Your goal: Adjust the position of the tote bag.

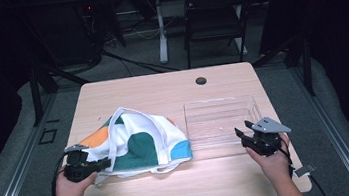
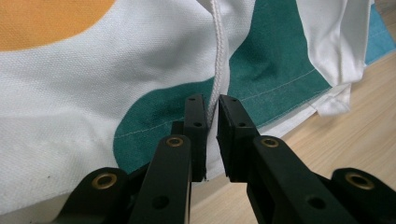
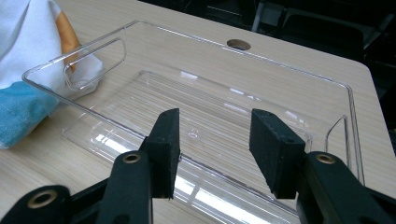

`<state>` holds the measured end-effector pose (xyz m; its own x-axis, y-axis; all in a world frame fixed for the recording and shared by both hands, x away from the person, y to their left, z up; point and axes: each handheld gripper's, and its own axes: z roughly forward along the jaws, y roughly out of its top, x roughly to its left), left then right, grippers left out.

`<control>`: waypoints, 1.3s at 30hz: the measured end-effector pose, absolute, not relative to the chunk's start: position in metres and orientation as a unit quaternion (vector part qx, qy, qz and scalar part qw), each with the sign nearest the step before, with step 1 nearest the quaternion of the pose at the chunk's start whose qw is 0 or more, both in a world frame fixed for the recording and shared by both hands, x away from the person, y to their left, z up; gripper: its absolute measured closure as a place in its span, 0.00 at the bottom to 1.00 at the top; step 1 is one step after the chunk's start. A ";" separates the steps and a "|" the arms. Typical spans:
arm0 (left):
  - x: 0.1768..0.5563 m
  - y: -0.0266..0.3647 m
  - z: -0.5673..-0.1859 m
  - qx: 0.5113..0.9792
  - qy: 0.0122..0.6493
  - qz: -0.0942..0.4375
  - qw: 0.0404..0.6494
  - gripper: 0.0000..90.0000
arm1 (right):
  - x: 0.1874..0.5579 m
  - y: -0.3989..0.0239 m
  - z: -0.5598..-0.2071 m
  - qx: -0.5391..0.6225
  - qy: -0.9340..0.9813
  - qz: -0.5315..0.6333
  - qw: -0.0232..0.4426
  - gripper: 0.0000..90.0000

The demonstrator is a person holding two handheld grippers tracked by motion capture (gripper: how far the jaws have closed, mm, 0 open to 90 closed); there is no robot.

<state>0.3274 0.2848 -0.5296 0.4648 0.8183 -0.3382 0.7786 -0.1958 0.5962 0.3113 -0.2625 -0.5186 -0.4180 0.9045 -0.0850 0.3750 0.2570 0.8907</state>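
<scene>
Our left tool pinched on the white cord of the white, green and orange cloth bag, our right tool wide, empty, before the clear plastic tray on the table

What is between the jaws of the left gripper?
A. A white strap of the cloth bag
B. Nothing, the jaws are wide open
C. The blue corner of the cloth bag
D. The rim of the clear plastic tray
A. In the left gripper view, the left gripper has its jaws nearly closed on the white strap of the cloth bag, which runs down between the pads.
</scene>
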 end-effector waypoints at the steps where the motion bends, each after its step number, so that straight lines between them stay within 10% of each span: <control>1: 0.327 0.284 -0.529 0.774 0.516 0.030 0.366 0.92 | 0.311 -0.262 -0.519 0.439 0.728 0.423 0.313 0.59; 39: 0.327 0.266 -0.496 0.796 0.506 0.117 0.311 0.98 | 0.304 -0.233 -0.514 0.430 0.768 0.395 0.263 0.69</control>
